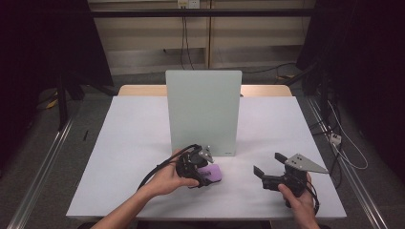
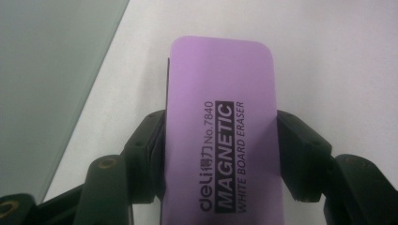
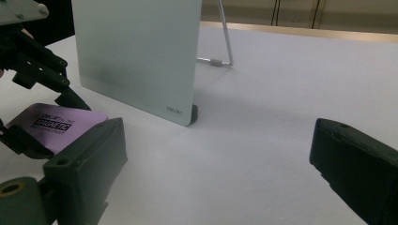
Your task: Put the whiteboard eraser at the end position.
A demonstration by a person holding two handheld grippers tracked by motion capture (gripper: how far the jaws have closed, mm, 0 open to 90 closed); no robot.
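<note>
Currently my left gripper [image 2: 220,154] clamps the eraser [image 2: 220,126] across its long sides, just before the board [image 1: 203,112], while my right gripper [image 1: 270,168] waits wide and empty; I should keep the squeeze square and steady.

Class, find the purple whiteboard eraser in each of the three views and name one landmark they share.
High view: purple eraser lower centre, in the left gripper.
Left gripper view: centre, between the fingers.
Right gripper view: far left.
Shared landmark: the upright whiteboard.
</note>
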